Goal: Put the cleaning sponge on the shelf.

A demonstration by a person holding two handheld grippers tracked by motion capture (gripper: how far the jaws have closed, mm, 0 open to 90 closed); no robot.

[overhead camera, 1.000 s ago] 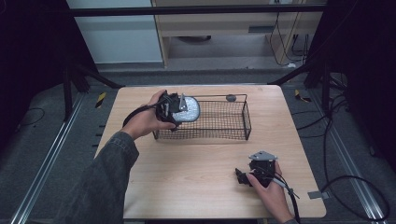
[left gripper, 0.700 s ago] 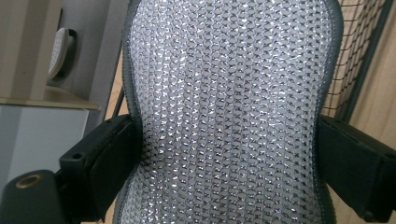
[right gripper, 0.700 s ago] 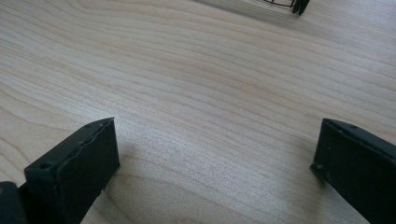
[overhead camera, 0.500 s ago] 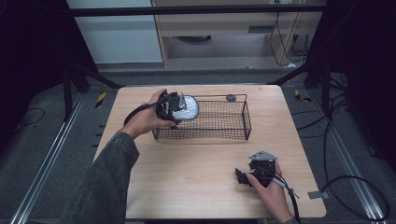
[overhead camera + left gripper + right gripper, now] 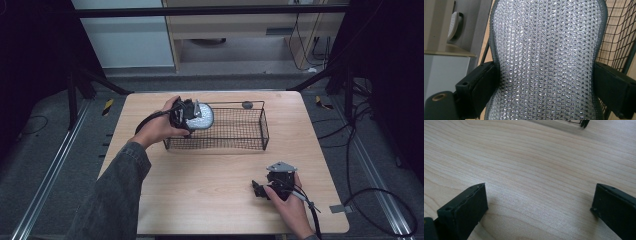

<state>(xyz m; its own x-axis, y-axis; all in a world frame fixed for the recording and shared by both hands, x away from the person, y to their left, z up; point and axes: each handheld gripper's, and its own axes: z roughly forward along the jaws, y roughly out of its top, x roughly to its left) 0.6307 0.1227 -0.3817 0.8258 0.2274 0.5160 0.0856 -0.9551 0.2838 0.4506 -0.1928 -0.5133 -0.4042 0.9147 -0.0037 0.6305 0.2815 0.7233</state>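
Nothing has moved; left gripper (image 5: 192, 116) clamps what looks like a mesh pad (image 5: 546, 60) between its jaws.

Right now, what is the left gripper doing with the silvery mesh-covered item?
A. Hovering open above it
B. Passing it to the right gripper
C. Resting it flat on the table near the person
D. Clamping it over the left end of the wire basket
D. The left gripper has both jaws pressed against the sides of the silvery mesh item, held at the left end of the wire basket; the right gripper sits open on the table.
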